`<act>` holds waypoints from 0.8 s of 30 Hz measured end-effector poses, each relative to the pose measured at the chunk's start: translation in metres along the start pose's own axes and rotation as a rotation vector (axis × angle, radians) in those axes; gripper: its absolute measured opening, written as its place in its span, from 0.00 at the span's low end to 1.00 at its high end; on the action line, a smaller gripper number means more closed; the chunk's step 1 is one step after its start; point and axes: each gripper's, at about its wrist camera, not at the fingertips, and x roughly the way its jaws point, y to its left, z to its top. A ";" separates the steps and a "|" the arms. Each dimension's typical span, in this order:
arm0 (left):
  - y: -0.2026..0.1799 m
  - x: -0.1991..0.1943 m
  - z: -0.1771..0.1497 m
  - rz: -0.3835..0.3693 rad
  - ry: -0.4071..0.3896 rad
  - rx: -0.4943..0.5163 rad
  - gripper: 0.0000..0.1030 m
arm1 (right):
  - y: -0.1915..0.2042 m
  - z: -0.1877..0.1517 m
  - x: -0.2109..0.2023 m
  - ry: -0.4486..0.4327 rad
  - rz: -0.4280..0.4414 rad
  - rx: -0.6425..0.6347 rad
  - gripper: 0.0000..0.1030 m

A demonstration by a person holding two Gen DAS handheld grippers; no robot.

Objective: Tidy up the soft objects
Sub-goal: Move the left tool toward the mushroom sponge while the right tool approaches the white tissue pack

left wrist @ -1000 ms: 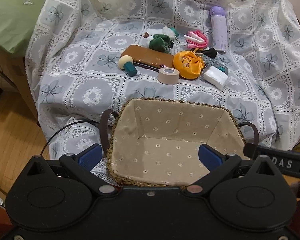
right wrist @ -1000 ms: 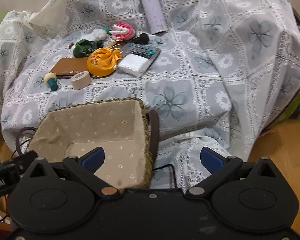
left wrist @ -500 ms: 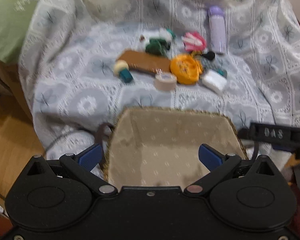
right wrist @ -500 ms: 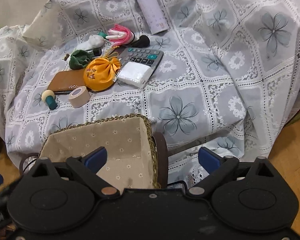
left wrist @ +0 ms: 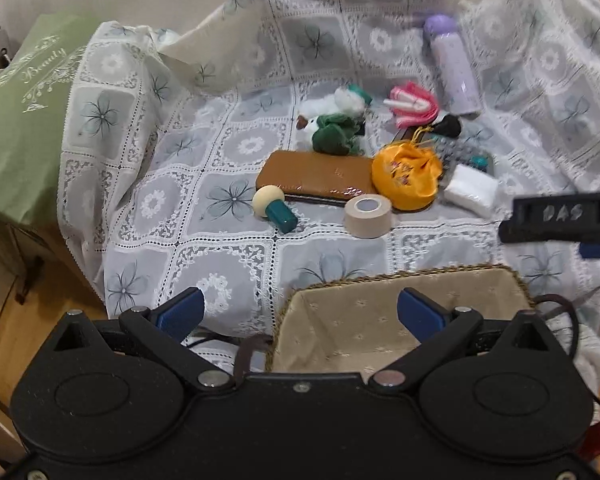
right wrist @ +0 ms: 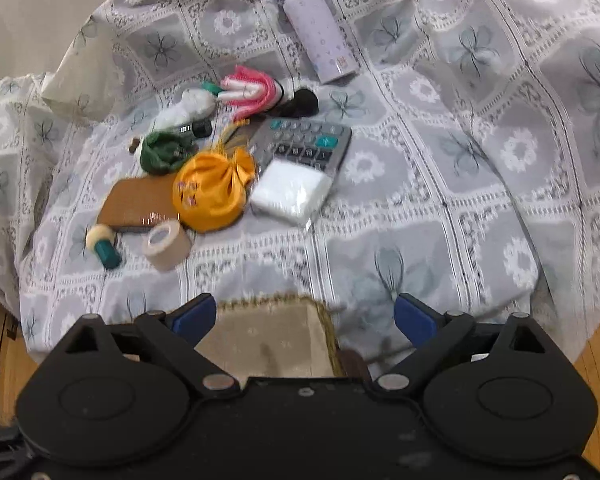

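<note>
Both tongs, left (left wrist: 299, 314) & right (right wrist: 305, 317), spread wide, holding nothing. Lined basket (left wrist: 384, 322) near edge, partly cut off; bare cloth (right wrist: 440, 216) right. Orange pouch (left wrist: 407, 174) mid-clutter, far side.

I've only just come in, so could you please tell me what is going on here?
A person holds two grippers over a cloth-covered seat to sort the soft things into the basket. The left gripper and right gripper both have their jaws open and empty. Nothing is in the part of the basket that shows. The orange pouch, green cloth, plush toy and pink item lie on the cloth among a calculator, bottle and tape.
</note>
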 end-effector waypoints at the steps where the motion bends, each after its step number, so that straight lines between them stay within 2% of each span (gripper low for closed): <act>1: 0.001 0.005 0.003 0.003 0.012 0.001 0.97 | 0.001 0.003 0.002 -0.009 -0.001 0.002 0.97; 6: 0.013 0.035 0.019 -0.010 0.064 -0.037 0.97 | 0.000 0.018 0.014 -0.050 -0.024 0.061 0.99; 14: 0.025 0.078 0.040 -0.009 0.104 -0.054 0.96 | 0.000 0.037 0.047 0.022 -0.008 0.106 0.97; 17: 0.027 0.093 0.047 -0.002 0.119 -0.055 0.96 | 0.006 0.042 0.057 0.024 -0.025 0.087 0.96; 21: 0.037 0.116 0.055 -0.029 0.161 -0.091 0.96 | 0.013 0.046 0.068 0.024 -0.045 0.069 0.96; 24: 0.042 0.126 0.058 -0.019 0.151 -0.091 0.96 | 0.016 0.049 0.075 0.037 -0.059 0.059 0.92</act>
